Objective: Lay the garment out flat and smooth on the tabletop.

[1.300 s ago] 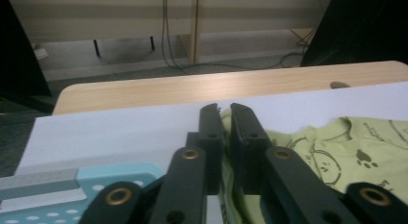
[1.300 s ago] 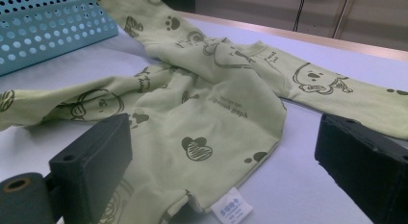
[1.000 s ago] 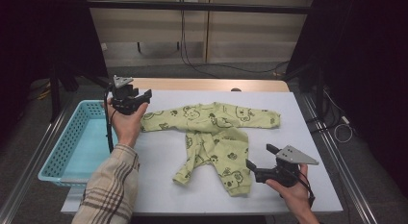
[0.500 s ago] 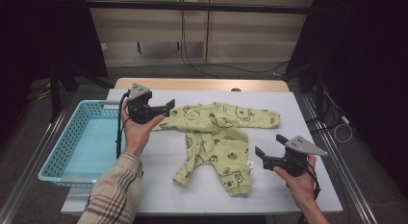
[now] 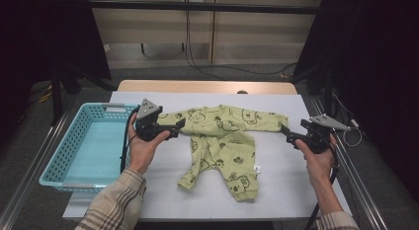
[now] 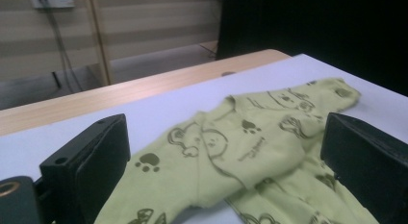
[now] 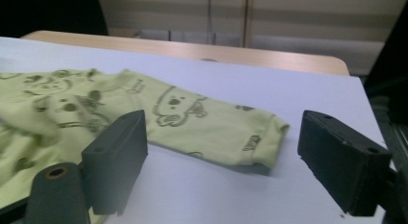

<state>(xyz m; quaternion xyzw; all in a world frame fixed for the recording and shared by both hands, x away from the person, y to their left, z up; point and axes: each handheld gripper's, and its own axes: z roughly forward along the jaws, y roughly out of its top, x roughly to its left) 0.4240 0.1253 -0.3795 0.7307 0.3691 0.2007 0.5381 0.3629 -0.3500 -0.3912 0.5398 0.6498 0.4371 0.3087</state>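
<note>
A light-green baby suit [image 5: 222, 136] printed with bears lies spread on the white table cover, sleeves out to both sides, legs toward me. My left gripper [image 5: 175, 130] is at its left sleeve. Its jaws have just been opening and now stand open, and in the left gripper view the sleeve [image 6: 231, 152] lies between them untouched. My right gripper [image 5: 291, 137] is at the right sleeve's end. Its jaws have just been closing but are still open, with the cuff [image 7: 260, 140] on the table between them, clear of both pads.
A light-blue plastic basket [image 5: 59, 156] stands at the table's left side, close to my left hand. The white cover [image 5: 296, 190] runs to a wooden strip [image 5: 207, 86] at the back. Metal rails edge the table left and right.
My left hand moved right, from the basket's corner to the left sleeve. My right hand moved from beside the suit's legs toward the back right, to the right sleeve's end.
</note>
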